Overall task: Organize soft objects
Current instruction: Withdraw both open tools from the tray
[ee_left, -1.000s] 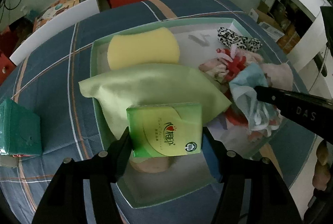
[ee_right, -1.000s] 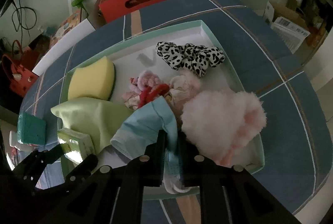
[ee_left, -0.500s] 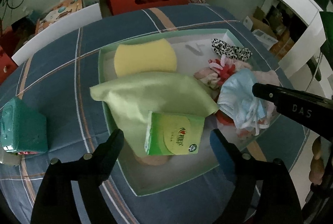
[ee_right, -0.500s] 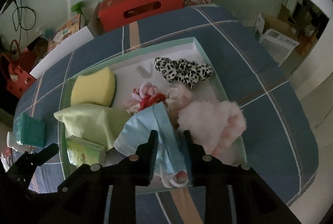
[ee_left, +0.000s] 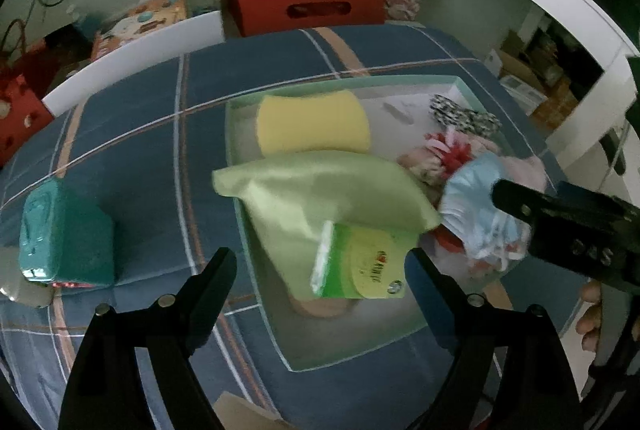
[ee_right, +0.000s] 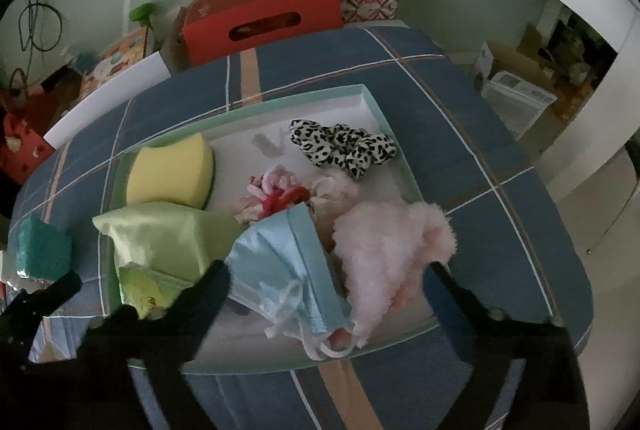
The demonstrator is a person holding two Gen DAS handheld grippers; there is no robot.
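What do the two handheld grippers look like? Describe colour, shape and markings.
Both are matte black. The left gripper has two flat, tapering fingers with small silver screws along the frame. The right gripper is built the same way; seen from the left camera, its side carries pale embossed letters.

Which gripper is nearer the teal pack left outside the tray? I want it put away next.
Left. The left gripper hangs over the tray's near corner, beside the teal pack. The right gripper, jaws opening, hangs above the blue mask, farther across the tray.
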